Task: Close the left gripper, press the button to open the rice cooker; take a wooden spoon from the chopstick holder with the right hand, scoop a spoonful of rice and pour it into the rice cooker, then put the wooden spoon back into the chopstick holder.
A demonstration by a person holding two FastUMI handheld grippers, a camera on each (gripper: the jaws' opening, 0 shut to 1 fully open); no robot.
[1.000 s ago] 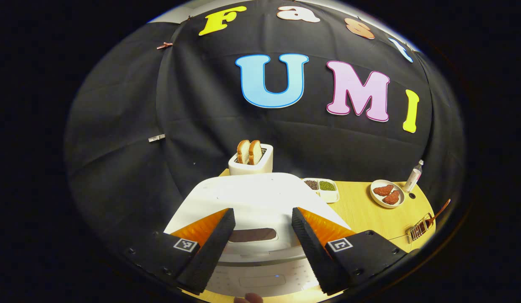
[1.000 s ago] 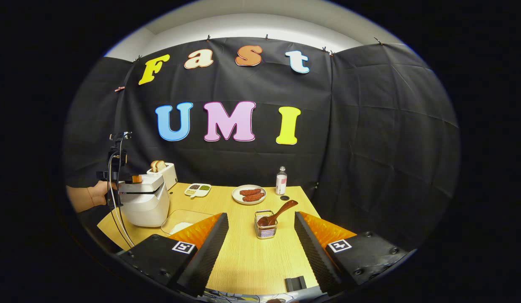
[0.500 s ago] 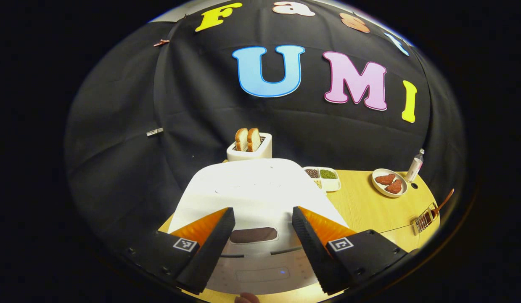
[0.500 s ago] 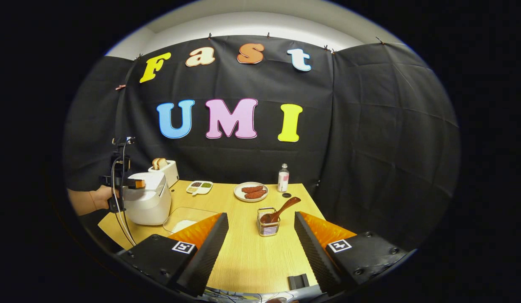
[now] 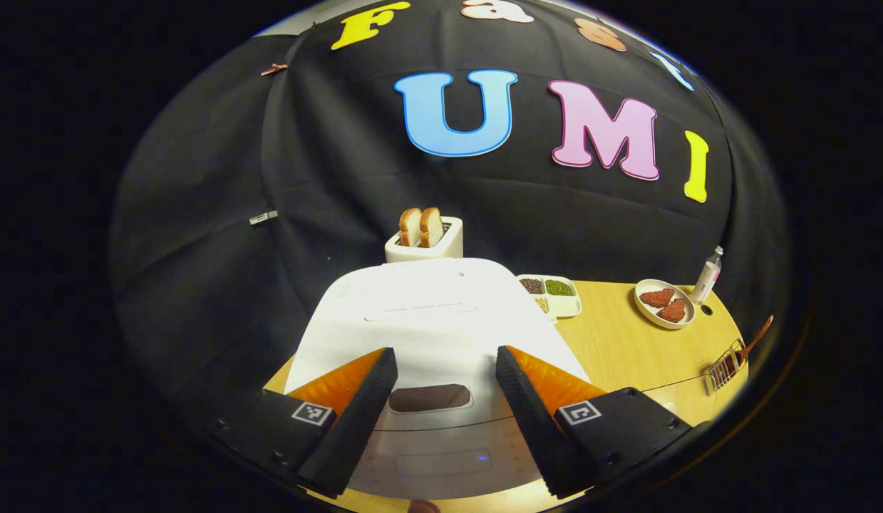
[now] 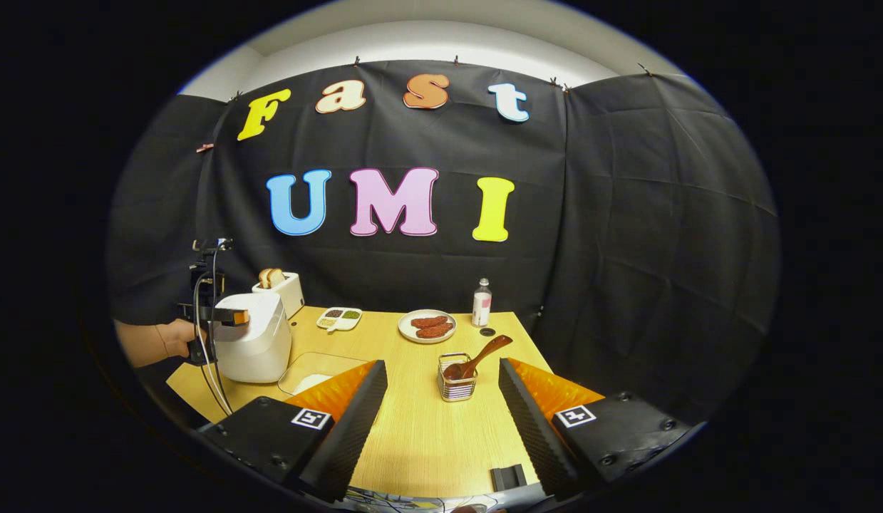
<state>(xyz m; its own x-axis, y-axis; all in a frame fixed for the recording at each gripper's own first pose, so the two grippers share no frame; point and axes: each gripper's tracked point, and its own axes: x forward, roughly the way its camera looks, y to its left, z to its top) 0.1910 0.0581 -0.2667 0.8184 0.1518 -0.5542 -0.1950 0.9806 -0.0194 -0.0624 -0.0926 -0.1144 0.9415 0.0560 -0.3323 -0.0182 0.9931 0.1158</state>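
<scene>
Rice cooker (image 5: 441,320) lid down beneath the spread-apart left tool (image 5: 445,388); right tool (image 6: 441,395) likewise apart above the table (image 6: 427,434).

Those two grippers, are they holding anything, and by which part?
Nothing. The left gripper hangs open over the rice cooker; the right gripper is open, short of the wooden spoon.

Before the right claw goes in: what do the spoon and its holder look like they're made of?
Spoon: looks like wood with a smooth reddish-brown finish, going by its warm colour. Chopstick holder: seems to be shiny metal wire, an open see-through cage with bright glints.
</scene>
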